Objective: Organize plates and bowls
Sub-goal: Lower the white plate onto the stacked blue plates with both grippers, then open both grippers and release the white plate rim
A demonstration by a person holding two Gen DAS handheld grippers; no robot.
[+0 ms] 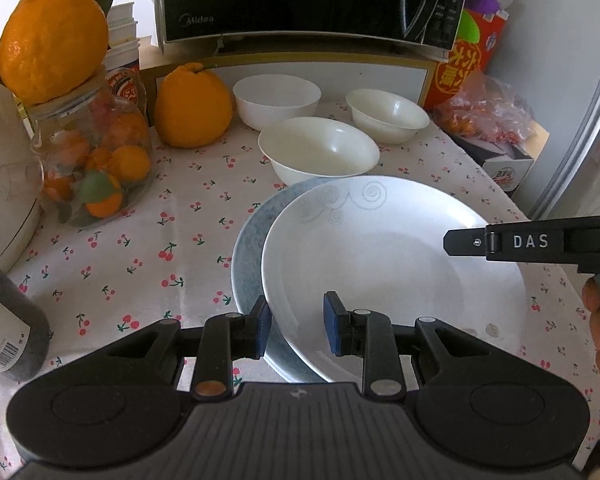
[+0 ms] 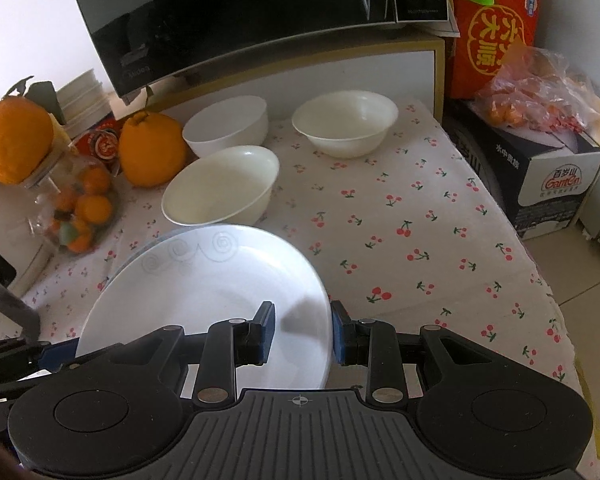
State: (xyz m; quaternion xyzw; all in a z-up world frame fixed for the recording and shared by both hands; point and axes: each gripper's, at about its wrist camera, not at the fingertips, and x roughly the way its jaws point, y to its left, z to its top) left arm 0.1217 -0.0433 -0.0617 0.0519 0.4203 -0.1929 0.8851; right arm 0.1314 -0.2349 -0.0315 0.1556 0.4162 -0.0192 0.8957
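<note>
Nearest the front edge of the surface (image 2: 420,216) — a table under a white cloth printed with red cherries — a white round ceramic plate with a faint grey swirl pattern (image 2: 204,292) lies on top of a grey-blue round plate (image 1: 246,248), set off to the right so the lower plate shows as a crescent on its left. The left tongs (image 1: 296,322) straddle the near-left rim of the white plate, one blue pad outside and one over the plate; the pads stand apart with a clear gap and do not seem to pinch anything. The right tongs (image 2: 303,330) straddle the plate's near-right rim in the same way, parted, with the rim between the pads but not visibly clamped.

The step in hand looks like stacking the plates: the white one sits on the grey-blue one but off-centre. The next move likely calls for closing on the rim, or nudging it leftward, until the two rims line up — gently, since glazed ceramic slides.

Just behind the plates stands a wide, cream, shallow bowl (image 2: 222,186). Farther back, toward the rear edge, are a white deep bowl (image 2: 228,124) on the left and a cream bowl (image 2: 346,124) on the right, all three separate and yet to be nested.
</note>
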